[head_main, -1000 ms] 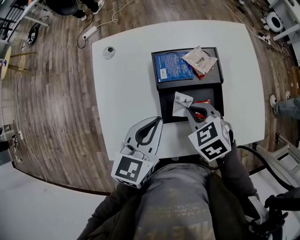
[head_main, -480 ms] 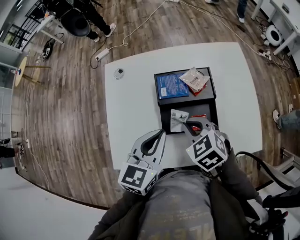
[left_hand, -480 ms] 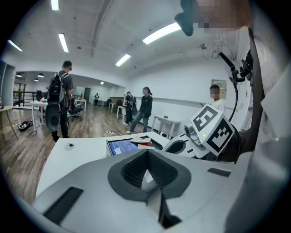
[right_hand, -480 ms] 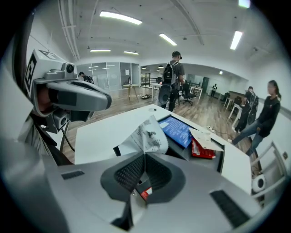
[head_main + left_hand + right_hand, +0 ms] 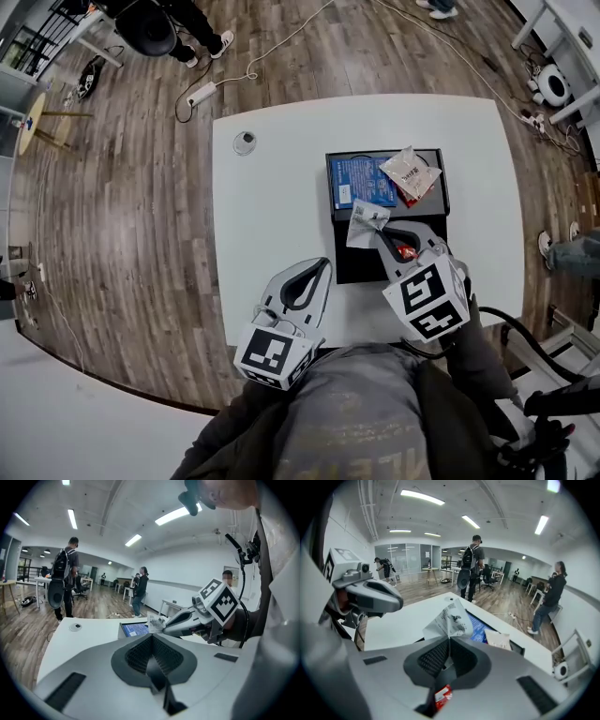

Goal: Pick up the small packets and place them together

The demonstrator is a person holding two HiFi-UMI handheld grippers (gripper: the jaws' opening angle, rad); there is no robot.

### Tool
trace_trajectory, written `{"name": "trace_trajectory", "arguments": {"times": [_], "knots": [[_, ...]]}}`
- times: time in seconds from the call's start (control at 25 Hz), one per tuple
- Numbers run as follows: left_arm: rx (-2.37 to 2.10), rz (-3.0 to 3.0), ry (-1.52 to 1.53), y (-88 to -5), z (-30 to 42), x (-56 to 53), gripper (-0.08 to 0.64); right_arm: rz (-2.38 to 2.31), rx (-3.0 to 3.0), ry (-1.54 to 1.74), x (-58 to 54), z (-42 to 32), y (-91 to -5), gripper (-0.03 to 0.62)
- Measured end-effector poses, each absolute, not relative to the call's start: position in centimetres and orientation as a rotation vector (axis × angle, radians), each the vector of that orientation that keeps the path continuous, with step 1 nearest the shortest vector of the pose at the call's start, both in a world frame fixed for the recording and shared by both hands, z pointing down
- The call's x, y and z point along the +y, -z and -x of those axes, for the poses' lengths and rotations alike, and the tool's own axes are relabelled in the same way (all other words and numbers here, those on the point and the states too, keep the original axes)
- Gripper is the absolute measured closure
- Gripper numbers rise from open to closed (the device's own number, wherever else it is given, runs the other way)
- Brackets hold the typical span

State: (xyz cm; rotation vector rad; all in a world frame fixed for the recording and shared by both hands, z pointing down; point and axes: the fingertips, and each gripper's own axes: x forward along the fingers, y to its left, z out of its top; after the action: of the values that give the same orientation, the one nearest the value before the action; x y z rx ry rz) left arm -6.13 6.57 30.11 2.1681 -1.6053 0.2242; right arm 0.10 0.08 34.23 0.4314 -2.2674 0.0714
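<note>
The right hand-held gripper (image 5: 381, 231) has its jaws clamped on the edge of a crinkled white printed packet (image 5: 365, 223), which stands up from the tips over a black rectangular tray (image 5: 360, 268) on the white table (image 5: 272, 206). In the right gripper view the jaws (image 5: 449, 639) meet on that packet (image 5: 450, 619), and a small red packet (image 5: 443, 695) shows through the gap beneath them, lying in the tray's near part. In the tray's far part lie a flat blue packet (image 5: 367, 177) and, just beside it, a pale wrinkled packet (image 5: 412, 172) that overlaps something red. The left hand-held gripper (image 5: 321, 265) hovers over the near edge of the table, beside the tray and apart from every packet; the left gripper view shows its jaws (image 5: 151, 637) pressed together with nothing between them. A small round grey disc (image 5: 245, 142) sits near the table's far left corner.
</note>
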Motion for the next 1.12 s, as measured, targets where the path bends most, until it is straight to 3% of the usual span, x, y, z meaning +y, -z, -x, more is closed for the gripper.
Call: {"name": "trace_trajectory", "arguments": {"times": [0.52,0.68,1.12], "knots": [[-1.576,-2.092,-0.193,-33.3,11.0,4.0,0.557,-0.518,-2.17,-0.109,-7.4,3.4,-35.6,0.565],[-1.552,-2.09,-0.183,-33.8,10.9,3.2,0.557,-0.513,-2.16,-0.131,-7.8,3.4,-36.2,0.506],[-1.541,-2.087,-0.178,-34.1,10.7,3.0,0.557,-0.57,-2.169,-0.155,-8.5,3.0,-36.0,0.457]]}}
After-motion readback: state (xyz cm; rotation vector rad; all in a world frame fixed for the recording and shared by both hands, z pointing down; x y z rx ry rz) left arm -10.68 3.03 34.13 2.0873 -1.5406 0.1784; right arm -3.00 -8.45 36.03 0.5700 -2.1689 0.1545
